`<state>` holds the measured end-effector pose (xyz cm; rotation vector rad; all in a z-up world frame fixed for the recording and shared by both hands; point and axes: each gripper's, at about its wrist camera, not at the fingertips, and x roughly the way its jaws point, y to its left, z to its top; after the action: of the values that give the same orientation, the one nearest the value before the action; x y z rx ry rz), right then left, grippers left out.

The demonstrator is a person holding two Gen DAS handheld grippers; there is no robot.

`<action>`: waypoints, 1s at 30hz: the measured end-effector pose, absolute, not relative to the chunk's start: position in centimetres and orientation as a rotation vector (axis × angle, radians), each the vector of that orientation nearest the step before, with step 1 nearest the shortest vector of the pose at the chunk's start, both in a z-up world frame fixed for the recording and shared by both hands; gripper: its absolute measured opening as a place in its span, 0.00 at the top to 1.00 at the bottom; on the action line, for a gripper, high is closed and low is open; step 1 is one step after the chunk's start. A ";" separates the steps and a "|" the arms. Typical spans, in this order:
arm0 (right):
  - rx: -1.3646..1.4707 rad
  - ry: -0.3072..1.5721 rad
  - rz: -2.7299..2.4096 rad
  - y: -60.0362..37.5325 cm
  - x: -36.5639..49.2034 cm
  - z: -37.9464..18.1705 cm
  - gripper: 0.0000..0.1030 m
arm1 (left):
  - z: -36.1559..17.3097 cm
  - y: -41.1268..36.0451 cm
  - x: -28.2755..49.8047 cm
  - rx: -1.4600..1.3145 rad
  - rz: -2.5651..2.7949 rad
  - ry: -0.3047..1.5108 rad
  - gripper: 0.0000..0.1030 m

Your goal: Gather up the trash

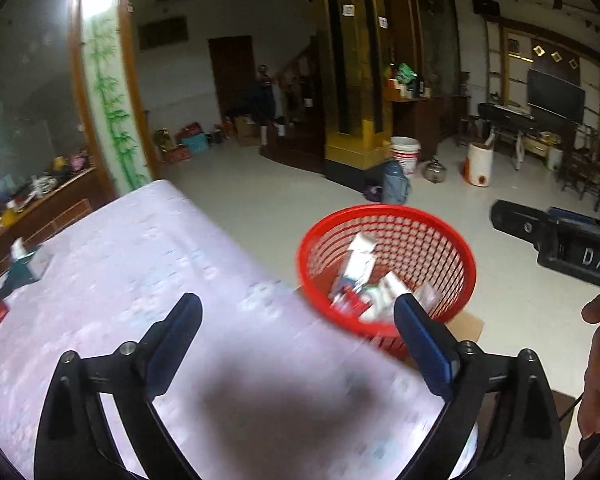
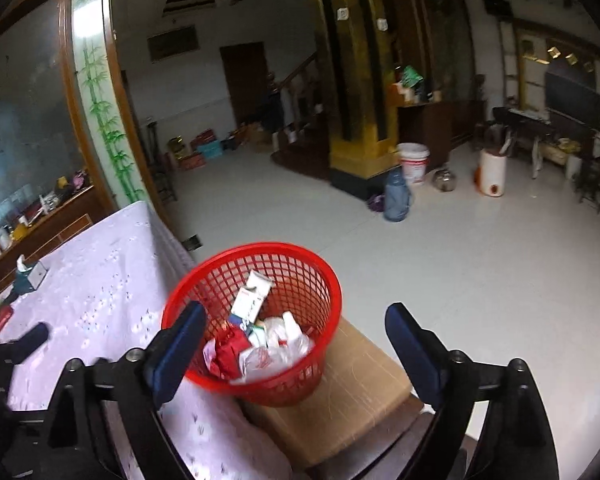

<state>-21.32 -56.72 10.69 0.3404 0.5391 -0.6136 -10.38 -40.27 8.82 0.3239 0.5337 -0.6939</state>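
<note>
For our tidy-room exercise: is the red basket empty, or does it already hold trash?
It holds trash. The red basket contains a white carton, crumpled plastic wrappers and red packaging, piled well below its rim.

a large room with a pale glossy tiled floor (image 2: 440, 264) spreading beyond the fingers. ahead stands a gold and black pillar (image 2: 356, 80), with a white bucket (image 2: 414, 162) and a blue water jug (image 2: 396, 196) at its base. a dark wooden door (image 2: 246, 80) sits in the far white wall. left of the fingers, a wood-framed panel painted with green bamboo (image 2: 100, 92). far right, a dark television (image 2: 572, 100) above a low cabinet; daylight is soft
</note>
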 end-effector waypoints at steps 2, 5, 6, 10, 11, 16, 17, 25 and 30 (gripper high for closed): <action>0.308 0.547 -0.644 -54.9 -21.9 10.1 0.08 | 8.7 -37.7 -11.2 0.317 -0.639 0.527 0.05; 0.263 0.550 -0.668 -52.6 -22.7 9.5 0.07 | 8.5 -34.9 -11.9 0.336 -0.546 0.526 0.04; 0.244 0.546 -0.673 -51.8 -23.0 9.3 0.07 | 8.3 -34.1 -12.3 0.342 -0.511 0.515 0.04; 0.182 0.548 -0.674 -49.7 -23.1 9.0 0.07 | 7.7 -31.1 -14.0 0.375 -0.411 0.461 0.03; 0.170 0.554 -0.665 -49.2 -23.0 8.8 0.07 | 7.5 -30.4 -14.3 0.382 -0.388 0.456 0.03; 0.134 0.563 -0.634 -47.3 -22.8 8.8 0.07 | 7.1 -28.0 -15.3 0.367 -0.355 0.470 0.03; 0.127 0.569 -0.628 -46.9 -22.8 8.7 0.07 | 7.0 -27.5 -15.4 0.356 -0.356 0.479 0.03; 0.099 0.581 -0.600 -45.5 -22.5 8.3 0.07 | 6.2 -25.6 -15.7 0.294 -0.366 0.517 0.03; 0.088 0.581 -0.584 -44.8 -22.6 8.2 0.07 | 6.0 -25.0 -16.3 0.278 -0.366 0.528 0.03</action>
<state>-22.56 -44.79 8.16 0.0880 0.5809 -0.5839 -16.26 -25.04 6.01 0.2781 0.5280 -0.3655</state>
